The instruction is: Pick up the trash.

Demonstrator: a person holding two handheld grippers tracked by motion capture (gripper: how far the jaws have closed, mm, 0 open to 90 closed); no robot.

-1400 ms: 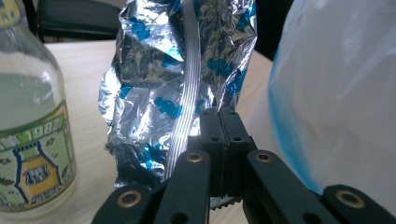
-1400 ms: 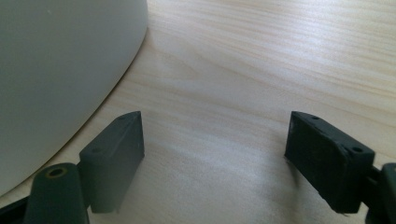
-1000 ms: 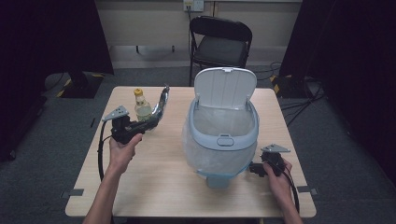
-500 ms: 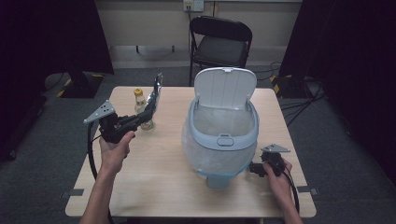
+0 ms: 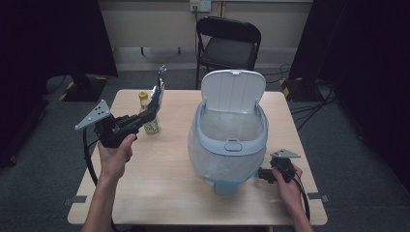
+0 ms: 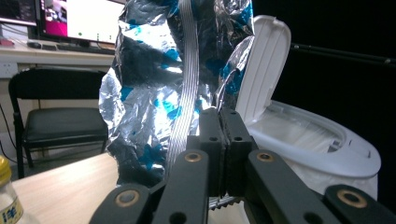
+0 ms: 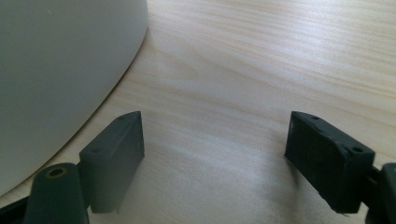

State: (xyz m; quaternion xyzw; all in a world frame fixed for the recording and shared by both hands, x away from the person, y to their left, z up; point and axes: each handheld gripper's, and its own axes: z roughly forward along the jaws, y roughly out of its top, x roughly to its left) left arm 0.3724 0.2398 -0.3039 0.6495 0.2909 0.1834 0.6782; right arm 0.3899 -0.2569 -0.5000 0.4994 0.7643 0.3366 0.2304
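My left gripper [image 5: 153,105] is shut on the lower edge of a crinkled silver and blue foil wrapper [image 5: 160,81], which it holds upright above the table's left side. In the left gripper view the wrapper [image 6: 149,93] rises from the closed left gripper [image 6: 223,140]. To the right stands a white and pale blue bin [image 5: 232,145] lined with a clear bag, its lid [image 5: 233,92] tipped up. My right gripper [image 5: 261,175] rests on the table by the bin's base. In the right gripper view it [image 7: 215,154] stands open with nothing between its fingers, beside the bin wall [image 7: 56,70].
A small bottle [image 5: 152,124] with a yellow cap stands on the wooden table [image 5: 159,183] just below the held wrapper. A black folding chair [image 5: 227,48] stands behind the table's far edge. Dark curtains close both sides.
My left hand has risen and drifted left with the wrapper, which now stands higher above the bottle. The right hand has not moved.
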